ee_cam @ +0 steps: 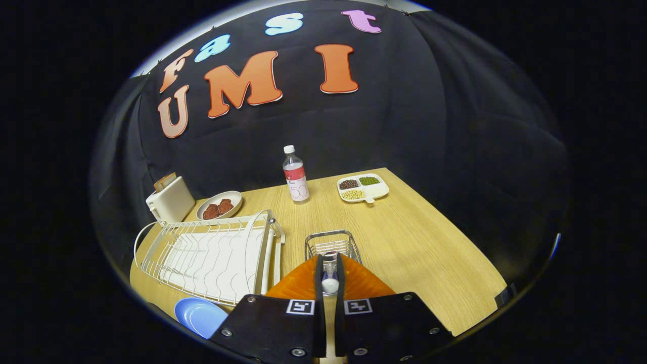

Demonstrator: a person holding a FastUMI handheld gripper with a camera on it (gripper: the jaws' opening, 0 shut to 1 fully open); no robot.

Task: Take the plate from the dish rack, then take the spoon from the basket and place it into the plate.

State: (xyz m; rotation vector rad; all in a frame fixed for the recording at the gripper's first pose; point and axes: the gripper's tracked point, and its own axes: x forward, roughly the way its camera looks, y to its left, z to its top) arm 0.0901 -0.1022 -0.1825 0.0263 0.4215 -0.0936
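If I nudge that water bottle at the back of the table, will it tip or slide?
The bottle stands tall and narrow on the wooden table, so a high push would probably tip it. It looks like clear plastic, likely light. Once down, it would probably roll.

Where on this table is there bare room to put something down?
Bare wood lies right of the small wire basket, below the divided bean tray. A smaller patch sits between basket and clear plastic bottle. The white dish rack side is crowded. The hand-held gripper grips a spoon.
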